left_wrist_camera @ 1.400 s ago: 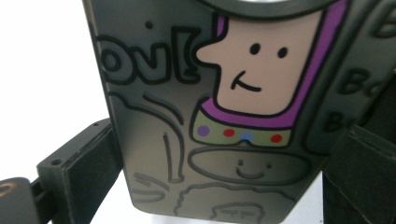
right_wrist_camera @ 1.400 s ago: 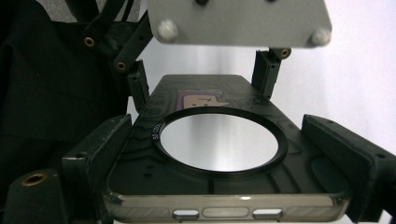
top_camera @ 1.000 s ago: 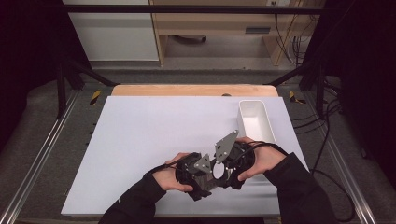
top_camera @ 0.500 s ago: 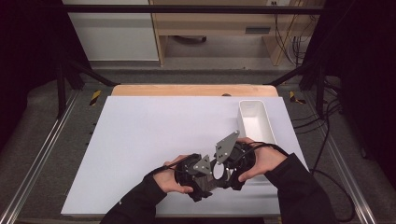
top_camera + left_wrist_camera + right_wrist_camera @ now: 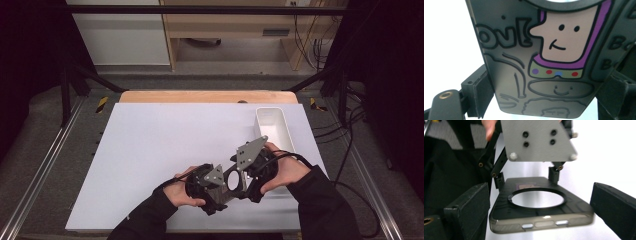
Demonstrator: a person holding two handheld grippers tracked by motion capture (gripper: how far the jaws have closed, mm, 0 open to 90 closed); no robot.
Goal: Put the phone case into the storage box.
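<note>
we find the phone case (image 5: 540, 205) held off the bench (image 5: 165, 145) between the two grippers, low and right of centre in the high view. the left gripper (image 5: 220, 192) grasps it across its width at the far end: in the left gripper view both pads press the case's side edges, with the printed cartoon back facing that camera. that grip appears to carry the case alone and keeps it level.

the right gripper (image 5: 539, 220) stands released. its jaws sit either side of the near end, the one with the port cutouts, and a gap shows on the right side; the left pad is close, contact uncertain. we judge this to be a handover or a second grip being set up, the case presented end-on so the jaws can close across it.

a white tray (image 5: 272, 131) lies at the upper right of the bench, apart from both hands, a likely destination.
</note>
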